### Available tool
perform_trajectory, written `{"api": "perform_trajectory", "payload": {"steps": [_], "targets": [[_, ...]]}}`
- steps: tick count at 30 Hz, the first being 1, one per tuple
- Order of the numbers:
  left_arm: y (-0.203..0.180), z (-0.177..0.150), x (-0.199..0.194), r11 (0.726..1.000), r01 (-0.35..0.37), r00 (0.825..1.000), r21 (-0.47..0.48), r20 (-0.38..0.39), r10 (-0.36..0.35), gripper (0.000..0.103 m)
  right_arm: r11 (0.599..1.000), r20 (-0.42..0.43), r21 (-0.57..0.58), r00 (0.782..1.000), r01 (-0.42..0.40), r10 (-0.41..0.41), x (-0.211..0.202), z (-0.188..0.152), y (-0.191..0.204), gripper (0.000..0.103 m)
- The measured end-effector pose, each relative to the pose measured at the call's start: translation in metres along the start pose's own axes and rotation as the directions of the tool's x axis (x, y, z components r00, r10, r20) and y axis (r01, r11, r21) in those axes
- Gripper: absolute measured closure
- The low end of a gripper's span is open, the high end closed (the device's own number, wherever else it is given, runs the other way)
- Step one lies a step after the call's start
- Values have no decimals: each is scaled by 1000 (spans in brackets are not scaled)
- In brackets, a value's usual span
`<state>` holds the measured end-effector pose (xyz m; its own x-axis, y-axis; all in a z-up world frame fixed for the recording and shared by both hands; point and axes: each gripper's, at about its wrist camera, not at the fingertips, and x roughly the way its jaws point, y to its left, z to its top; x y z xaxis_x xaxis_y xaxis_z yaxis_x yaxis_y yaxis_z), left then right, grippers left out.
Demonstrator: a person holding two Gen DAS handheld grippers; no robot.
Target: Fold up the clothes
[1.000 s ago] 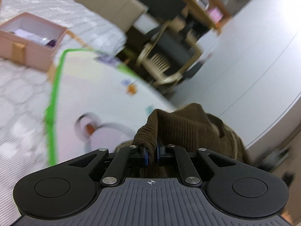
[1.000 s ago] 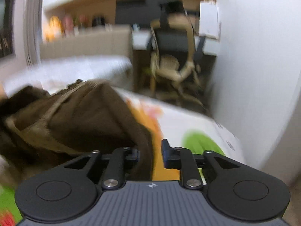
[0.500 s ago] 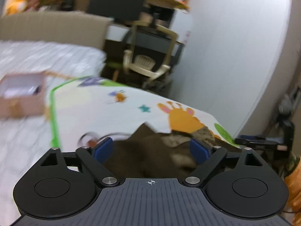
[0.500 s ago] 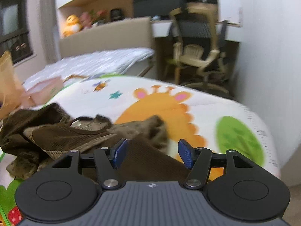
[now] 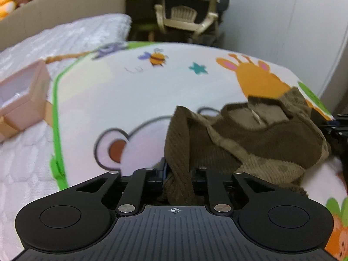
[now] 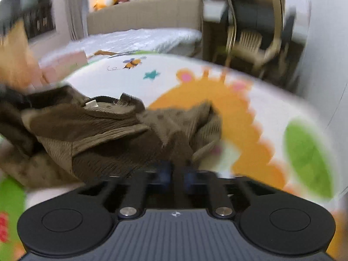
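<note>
In the left wrist view, the jaws of the left gripper [image 5: 177, 174] are drawn close together and a ribbed edge of the brown corduroy garment [image 5: 256, 137] is pinched between them; the cloth rises from the jaws as a narrow strip and then spreads to the right into a crumpled heap. In the right wrist view, which is blurred by motion, the jaws of the right gripper [image 6: 177, 175] are likewise seen pressed nearly together with dark brown cloth of the same garment [image 6: 104, 134] between them, so a pinch on a second edge is judged to be held, though the exact point of contact cannot be made out through the blur.

The garment is bunched on the cartoon-printed play mat [image 5: 113, 100], over the grey mouse figure and just beside the orange giraffe figure. A lighter lining, a small white label and a spotted patch are exposed, so it is judged to lie partly inside out and not yet spread flat. Beyond the mat's green border a pink open box [image 5: 24, 95] rests on the white quilted bed [image 5: 24, 156], and a desk chair [image 5: 187, 15] stands further back.

The step in hand is judged to be the taking up of 2 edges so that the garment can be opened out; no fold has yet been made. For the next move, the 2 pinched points would need to be lifted and drawn apart until the cloth hangs without twists, and it would then need to be laid flat on a bare part of the mat, clear of the box.
</note>
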<state>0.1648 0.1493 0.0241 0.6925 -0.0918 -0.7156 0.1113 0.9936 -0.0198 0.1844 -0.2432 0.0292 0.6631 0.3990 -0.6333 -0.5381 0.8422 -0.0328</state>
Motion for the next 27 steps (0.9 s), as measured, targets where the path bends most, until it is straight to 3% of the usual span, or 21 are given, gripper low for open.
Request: {"api": "perform_trajectory", "payload": {"steps": [2, 3, 6, 8, 11, 13, 14, 16, 19, 20, 22, 24, 26, 27], "targets": [[-7, 10, -28, 999, -40, 993, 35, 110, 36, 93, 997, 110, -26, 992, 66, -63, -28, 14, 5, 98], [-11, 16, -50, 997, -58, 981, 44, 187, 49, 93, 997, 166, -1, 983, 76, -75, -46, 23, 1, 99], [-21, 26, -122, 995, -89, 912, 39, 404, 66, 93, 991, 353, 58, 927, 117, -130, -118, 48, -7, 101], [-29, 26, -166, 997, -80, 853, 23, 519, 57, 93, 985, 470, 60, 866, 161, -170, -171, 57, -3, 102], [-42, 15, -235, 998, -52, 735, 20, 678, 25, 93, 972, 622, 59, 753, 226, -213, -246, 61, 10, 102], [-50, 4, -270, 999, -30, 668, 37, 744, -7, 93, 960, 704, 63, 669, 274, -237, -289, 60, 19, 102], [-54, -1, -286, 999, -21, 637, 49, 770, -24, 93, 954, 731, 63, 637, 293, -244, -304, 59, 24, 102], [-60, -9, -307, 997, -7, 588, 72, 807, -54, 93, 942, 780, 65, 572, 331, -255, -333, 57, 34, 102], [-68, -16, -324, 996, 1, 529, 92, 845, -79, 93, 919, 823, 66, 499, 388, -270, -357, 55, 46, 102], [-69, -15, -325, 996, 6, 522, 94, 849, -83, 93, 913, 830, 64, 487, 402, -273, -359, 56, 48, 102], [-68, -8, -312, 996, 25, 541, 87, 836, -86, 93, 915, 820, 71, 499, 398, -280, -353, 59, 44, 102], [-66, 1, -287, 996, 44, 583, 75, 808, -87, 93, 913, 795, 79, 527, 400, -300, -333, 62, 36, 103], [-62, 12, -253, 996, 58, 633, 60, 769, -84, 93, 911, 768, 87, 555, 403, -319, -312, 66, 27, 103], [-59, 17, -233, 996, 67, 662, 51, 745, -82, 92, 911, 745, 94, 579, 401, -332, -294, 68, 19, 103]]}}
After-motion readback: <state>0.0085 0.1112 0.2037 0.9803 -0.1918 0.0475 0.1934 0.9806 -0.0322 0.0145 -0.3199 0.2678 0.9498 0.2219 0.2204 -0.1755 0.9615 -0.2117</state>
